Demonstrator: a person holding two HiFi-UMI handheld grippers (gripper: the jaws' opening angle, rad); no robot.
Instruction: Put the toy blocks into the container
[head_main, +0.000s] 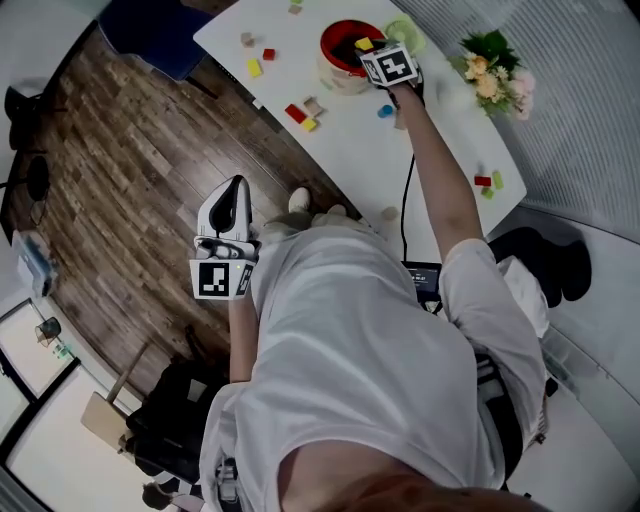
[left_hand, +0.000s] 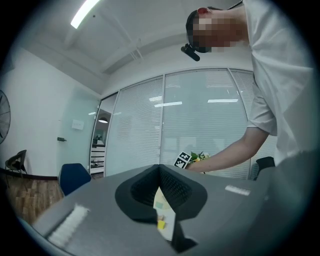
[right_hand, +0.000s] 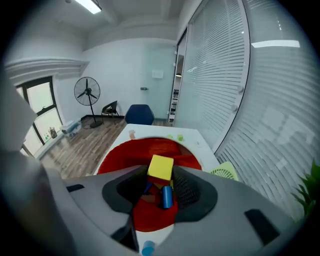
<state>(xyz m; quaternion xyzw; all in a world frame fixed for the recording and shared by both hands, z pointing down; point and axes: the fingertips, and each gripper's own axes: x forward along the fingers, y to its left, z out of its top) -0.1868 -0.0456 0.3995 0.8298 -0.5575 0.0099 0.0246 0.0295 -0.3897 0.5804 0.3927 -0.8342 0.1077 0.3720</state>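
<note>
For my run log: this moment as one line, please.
right gripper: shut on yellow block over red container | left gripper: shut, empty | loose blocks: on table

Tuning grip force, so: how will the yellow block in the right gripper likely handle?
The yellow block looks like a rigid cube, so the right gripper probably won't deform it. Its flat faces suggest it will sit rather than roll. It seems small and light, though the smooth finish might slip, held near the jaw tips.
</note>
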